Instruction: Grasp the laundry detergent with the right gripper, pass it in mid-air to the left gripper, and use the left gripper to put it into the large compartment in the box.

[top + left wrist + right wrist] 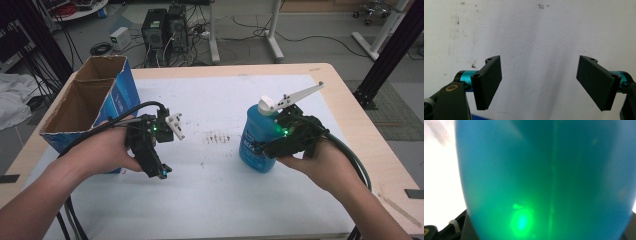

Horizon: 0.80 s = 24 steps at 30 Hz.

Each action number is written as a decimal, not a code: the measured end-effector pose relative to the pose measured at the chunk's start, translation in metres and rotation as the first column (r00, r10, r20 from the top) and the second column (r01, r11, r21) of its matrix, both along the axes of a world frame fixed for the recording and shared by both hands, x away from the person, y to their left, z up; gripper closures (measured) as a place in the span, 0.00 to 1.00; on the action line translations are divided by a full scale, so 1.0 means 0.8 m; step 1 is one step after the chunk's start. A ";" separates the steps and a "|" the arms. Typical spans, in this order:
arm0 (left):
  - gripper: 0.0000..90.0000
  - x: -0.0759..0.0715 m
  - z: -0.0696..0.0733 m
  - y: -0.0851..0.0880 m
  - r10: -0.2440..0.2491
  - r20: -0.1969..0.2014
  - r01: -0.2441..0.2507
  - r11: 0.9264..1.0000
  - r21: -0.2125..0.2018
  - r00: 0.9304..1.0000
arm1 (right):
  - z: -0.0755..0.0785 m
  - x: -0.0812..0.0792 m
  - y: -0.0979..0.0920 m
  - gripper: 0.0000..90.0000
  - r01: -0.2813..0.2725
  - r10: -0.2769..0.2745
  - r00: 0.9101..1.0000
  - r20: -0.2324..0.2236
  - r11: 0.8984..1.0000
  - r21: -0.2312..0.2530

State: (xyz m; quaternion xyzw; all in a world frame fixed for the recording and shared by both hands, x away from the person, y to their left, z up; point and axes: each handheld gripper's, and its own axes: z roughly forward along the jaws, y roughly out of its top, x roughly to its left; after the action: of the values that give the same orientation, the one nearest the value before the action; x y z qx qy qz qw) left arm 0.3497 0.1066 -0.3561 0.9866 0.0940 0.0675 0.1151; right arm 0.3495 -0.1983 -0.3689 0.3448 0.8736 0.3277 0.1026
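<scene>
A blue liquid bottle (pixel 250 132) with a white pump cap (pixel 267 105) stands upright on the white sheet, right of centre. My right gripper (pixel 262 148) reaches it from the right, its jaws on either side of the lower body and pressing on it. In the right gripper view the blue bottle (pixel 544 175) sits very close, lit by a green glow, and hides the jaws. My left gripper (pixel 161 171) hovers left of centre and points down at the sheet. Its jaws (pixel 539 82) stand wide open with nothing between them.
An open cardboard box (pixel 85 100) with a blue side stands at the table's left, just behind my left hand. Dark smudges (pixel 217 136) mark the white sheet (pixel 225 200) between the grippers. The wooden table edge (pixel 370 150) runs along the right.
</scene>
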 end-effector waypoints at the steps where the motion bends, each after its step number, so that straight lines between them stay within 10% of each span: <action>1: 0.23 0.000 0.000 0.000 0.001 0.000 -0.001 1.000 0.000 1.000 | -0.001 0.000 0.000 0.42 -0.002 0.002 1.000 0.001 1.000 0.001; 24: 0.23 -0.001 0.002 0.002 0.005 -0.001 -0.005 1.000 -0.002 1.000 | -0.007 -0.003 -0.001 0.50 -0.021 0.021 1.000 0.023 1.000 0.018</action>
State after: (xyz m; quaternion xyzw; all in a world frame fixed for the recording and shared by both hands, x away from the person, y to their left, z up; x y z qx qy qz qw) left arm 0.3487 0.1079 -0.3545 0.9863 0.0963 0.0674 0.1158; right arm 0.3471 -0.1993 -0.3743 0.3326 0.8730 0.3406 0.1061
